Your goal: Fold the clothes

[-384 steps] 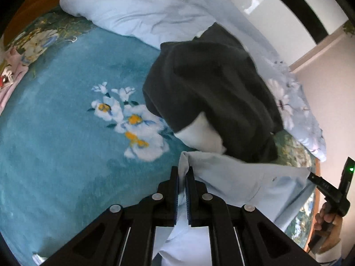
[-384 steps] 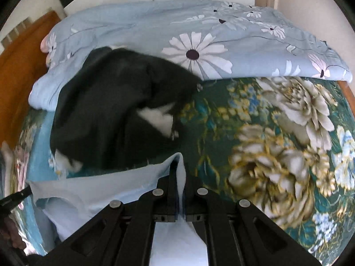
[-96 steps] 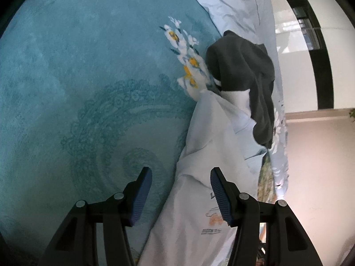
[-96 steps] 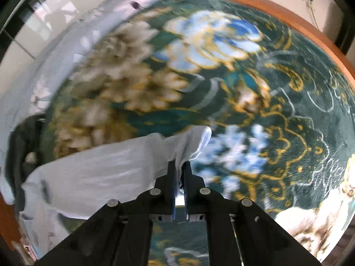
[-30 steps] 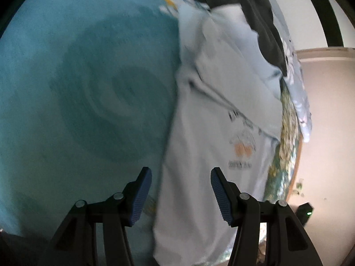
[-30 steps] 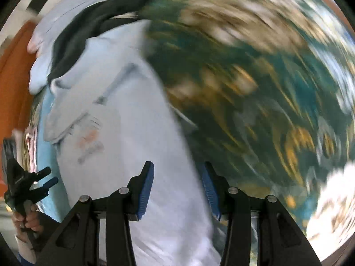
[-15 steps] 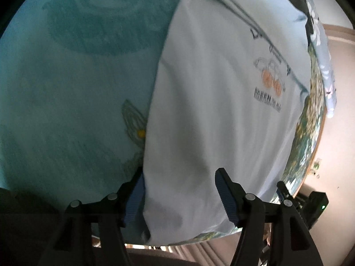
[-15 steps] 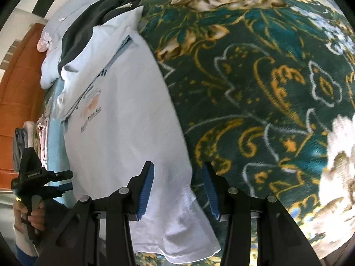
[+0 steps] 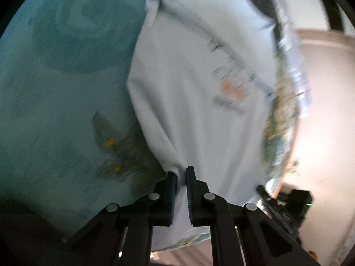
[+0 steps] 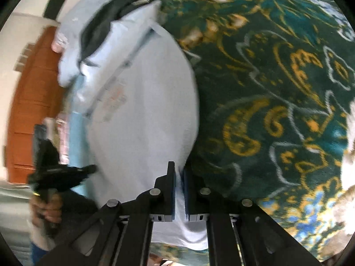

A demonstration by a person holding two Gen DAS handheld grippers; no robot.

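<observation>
A pale blue T-shirt (image 9: 193,93) lies flat on a teal floral bed cover (image 9: 55,84), its near hem pinched at six o'clock by the closing left hand-held gripper (image 9: 181,177) and at its other corner by the clamped right hand-held gripper (image 10: 178,173).

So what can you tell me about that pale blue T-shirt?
The pale blue T-shirt is thin, soft-looking cloth, spread front up on the patterned bedspread, with dark lettering and orange blobs printed on its chest. The left gripper is closing on one side of its near end; the right gripper pinches the other. A dark garment overlaps its far end.
</observation>
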